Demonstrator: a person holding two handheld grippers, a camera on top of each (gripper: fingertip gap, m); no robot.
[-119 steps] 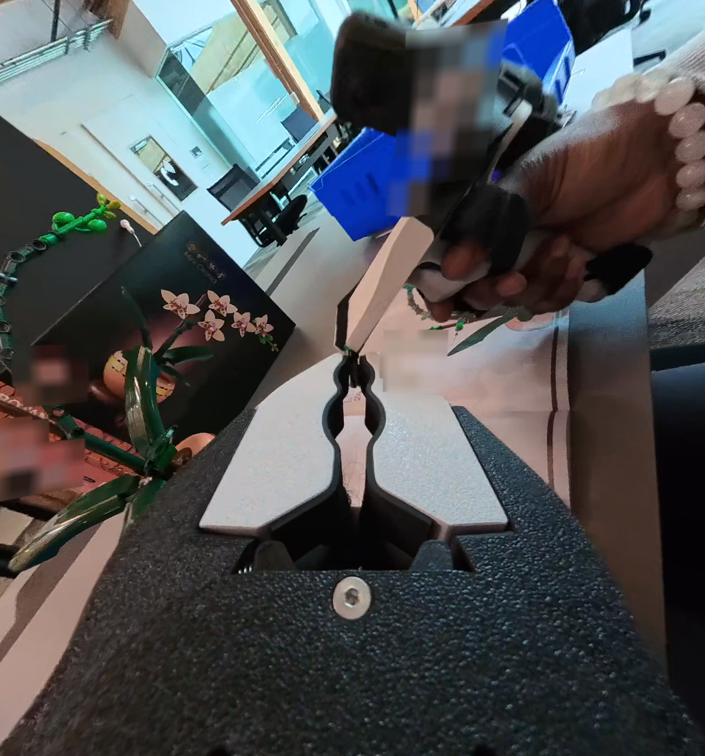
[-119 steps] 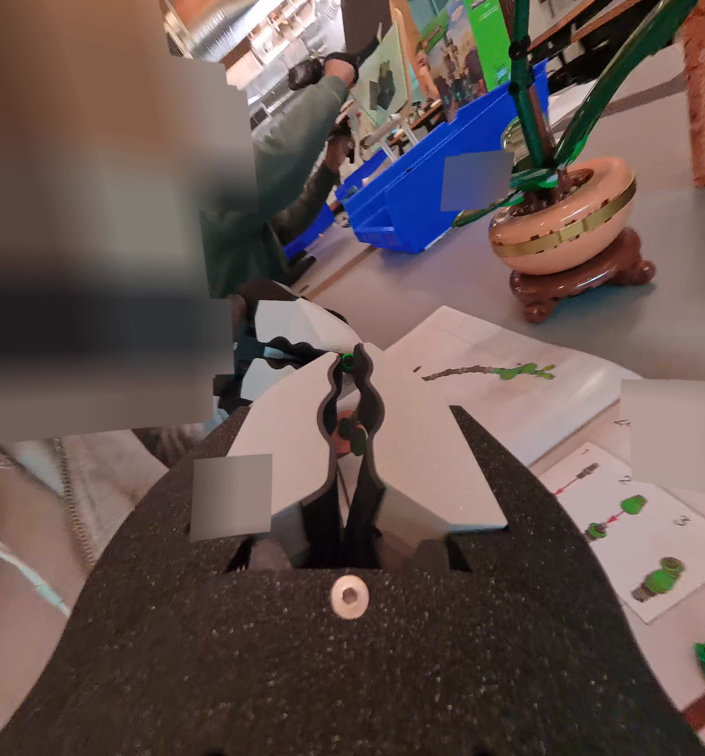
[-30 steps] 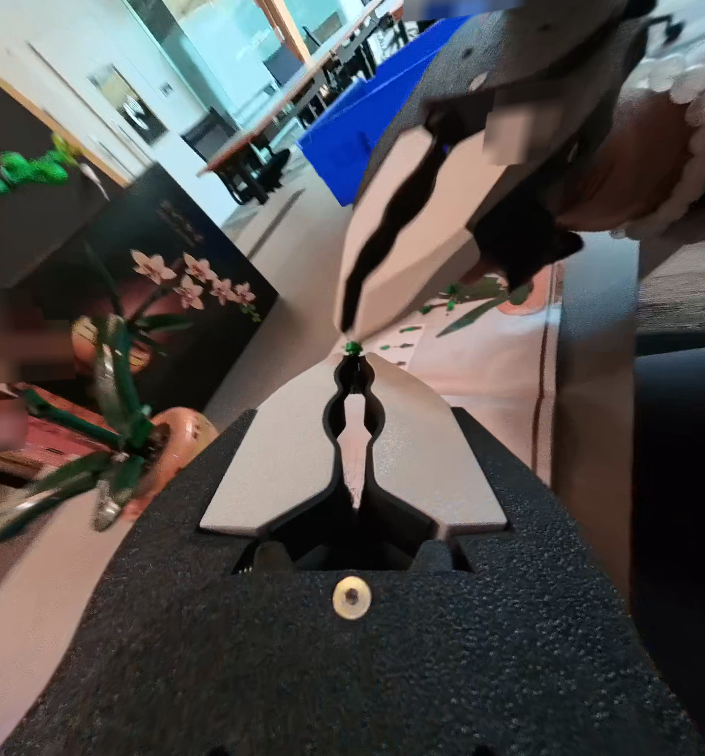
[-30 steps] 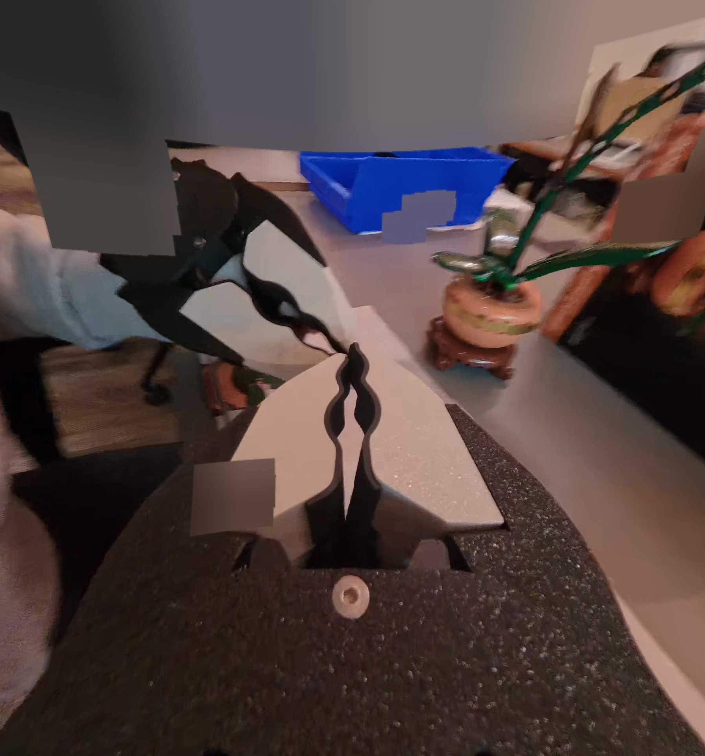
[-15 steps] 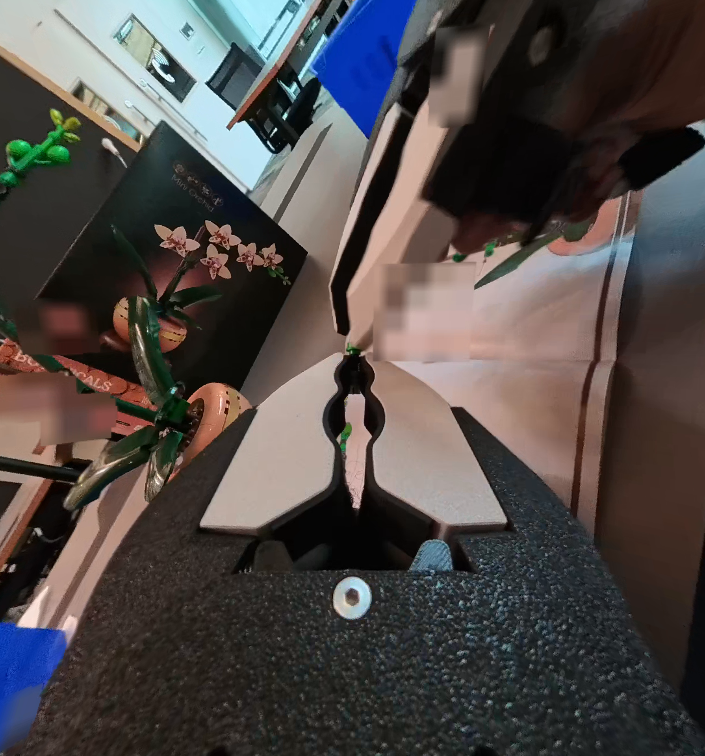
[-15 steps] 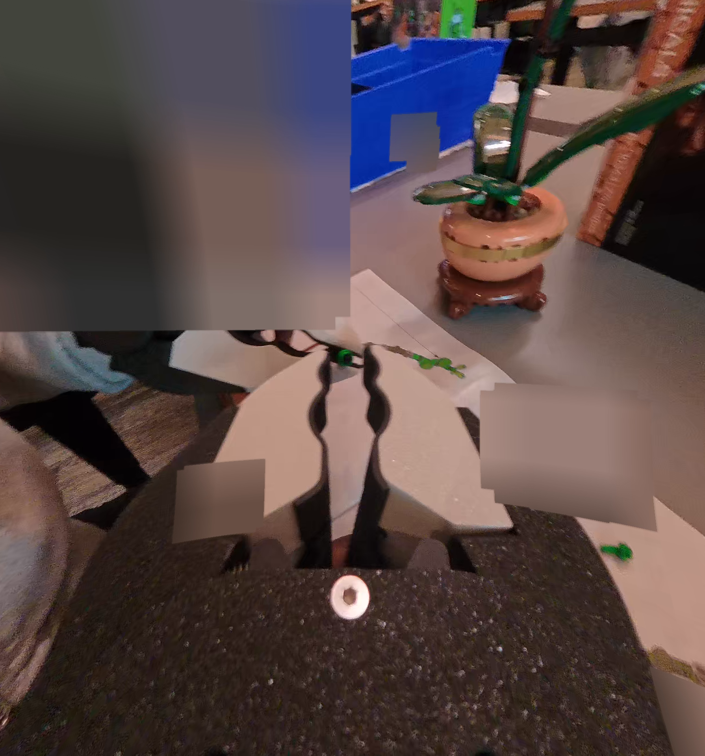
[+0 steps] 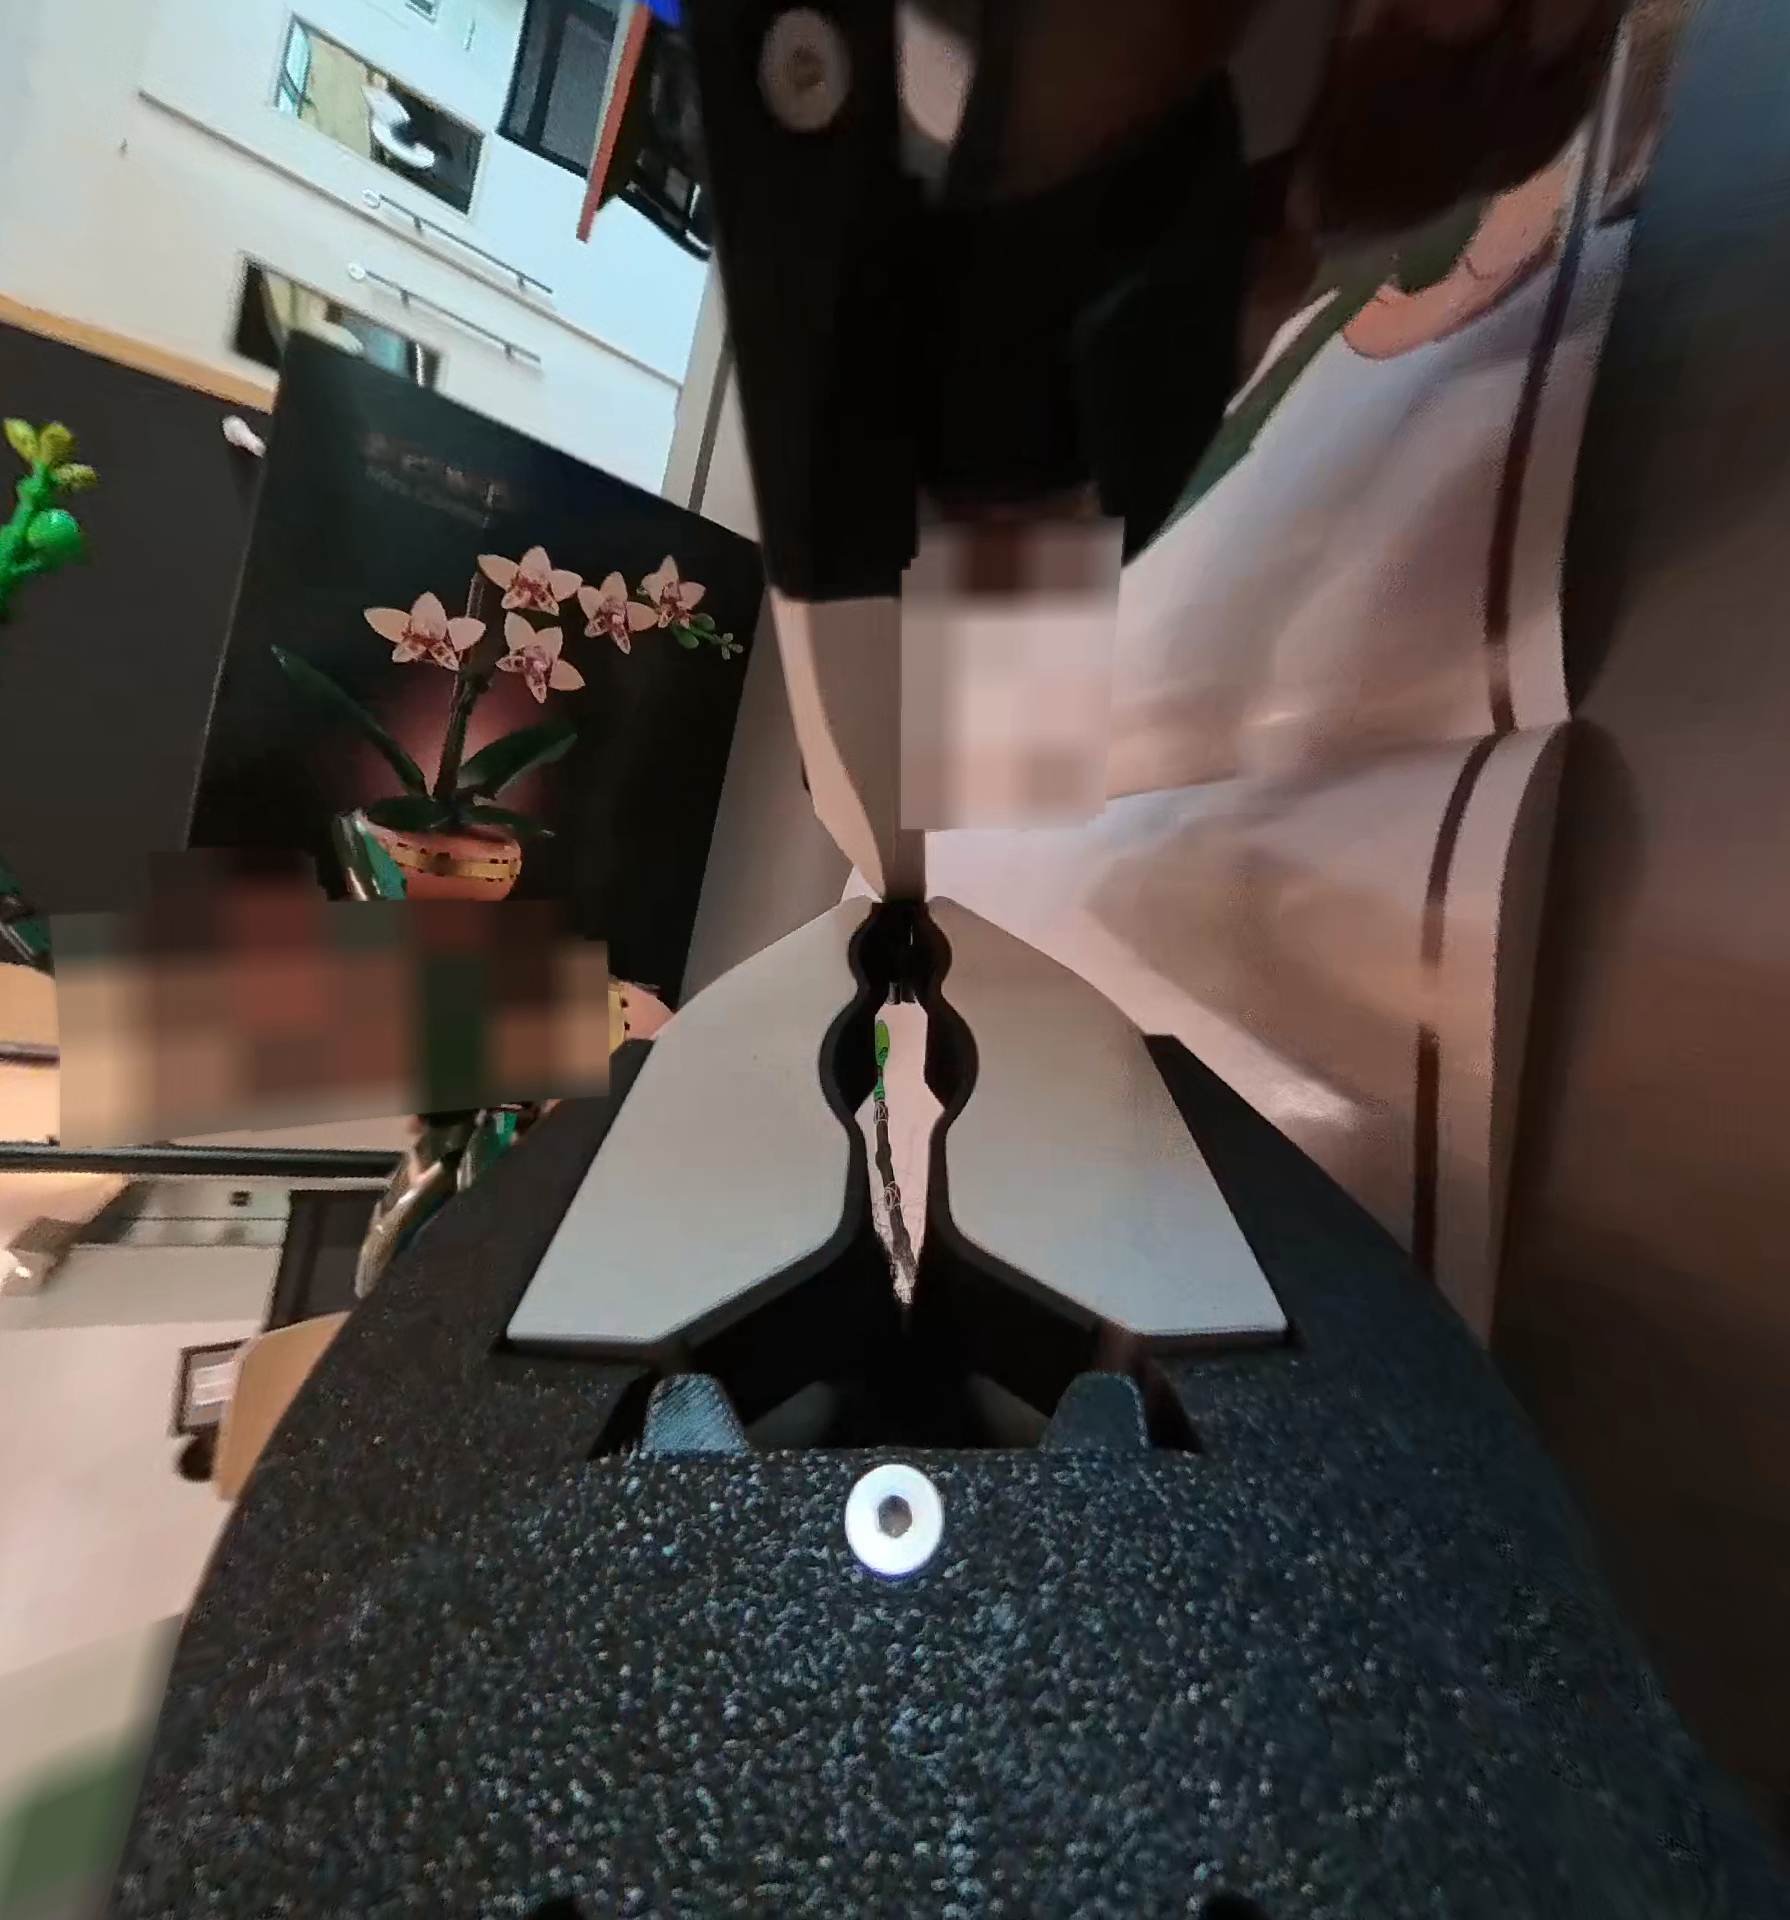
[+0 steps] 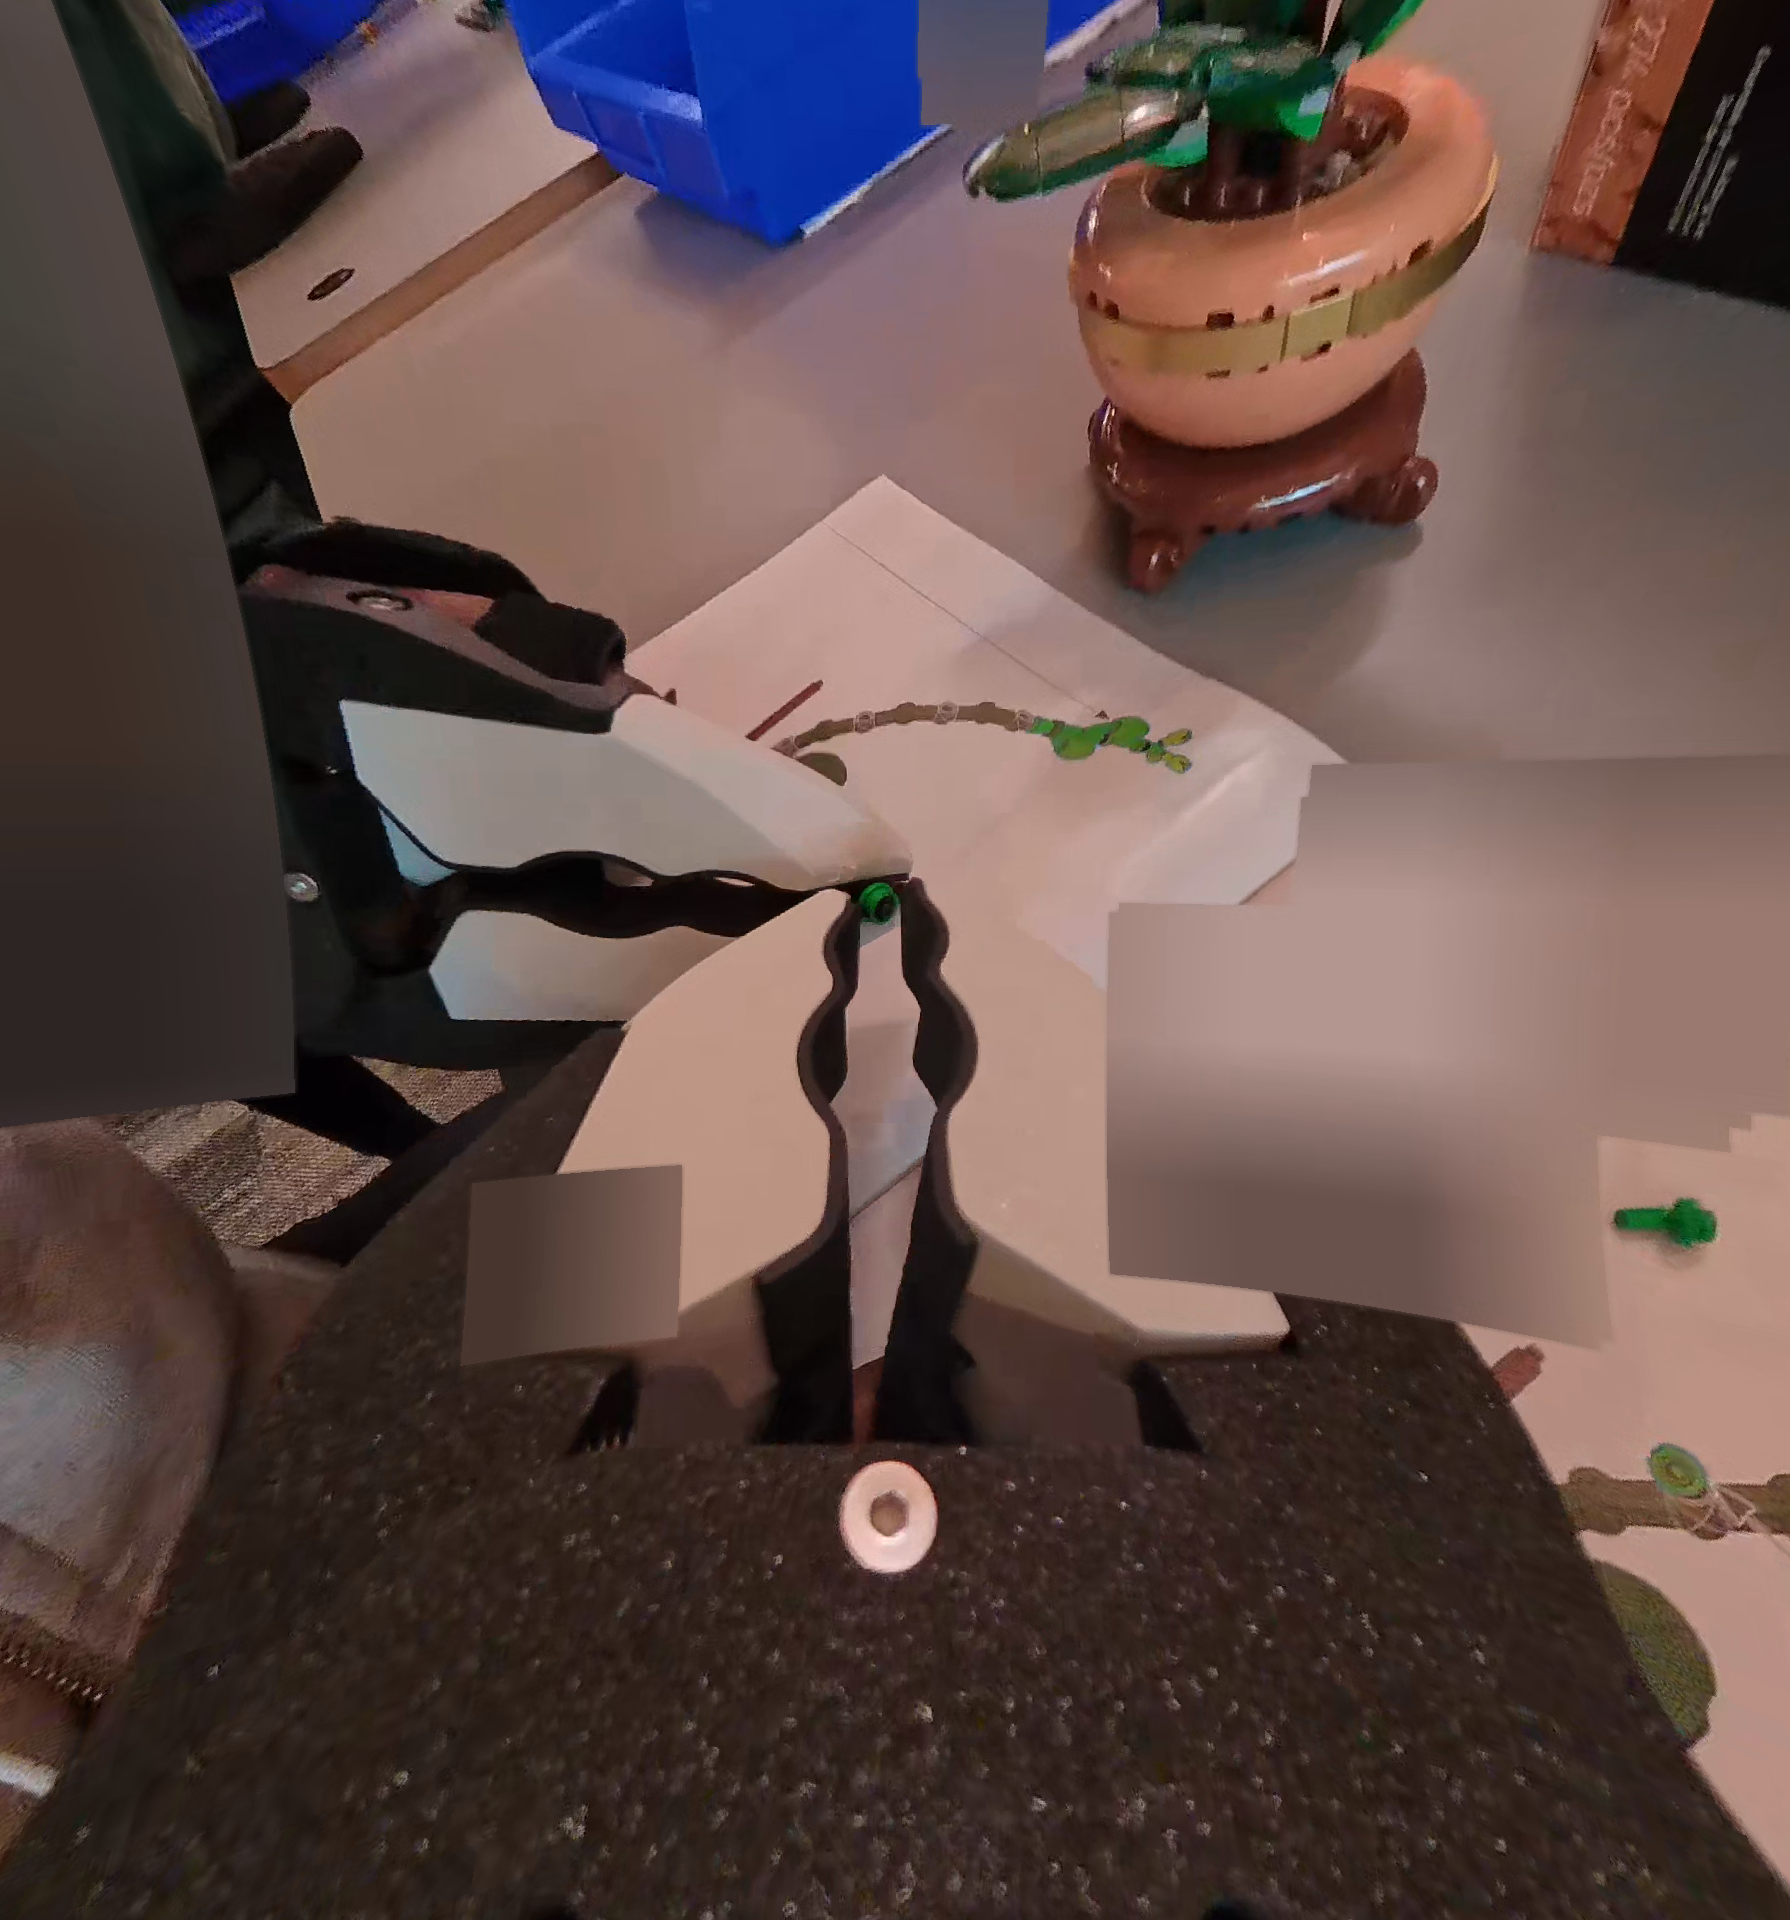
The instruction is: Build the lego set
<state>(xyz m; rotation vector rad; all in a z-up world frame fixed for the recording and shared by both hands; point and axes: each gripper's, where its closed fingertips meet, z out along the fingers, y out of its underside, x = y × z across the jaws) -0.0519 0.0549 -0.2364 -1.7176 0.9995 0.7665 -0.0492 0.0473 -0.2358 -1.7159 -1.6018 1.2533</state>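
A small green stud piece sits where both grippers' tips meet, above an open picture booklet. In the right wrist view my left gripper comes in from the left with its jaws shut, and the green piece is at its very tip. My right gripper has narrowed onto the same piece, with a pad against each side. In the left wrist view my left gripper is shut, and my right gripper comes down from above, tip to tip. The green piece is hidden there.
A tan pot on a brown base holding green leaves stands on the grey table behind the booklet. Blue bins are at the back. A loose green piece lies at the right. A black box with an orchid picture stands at the left.
My right gripper was open half a second ago and has narrowed onto the green piece at my left gripper's tip. Both views have swung, and the left gripper has stayed shut.
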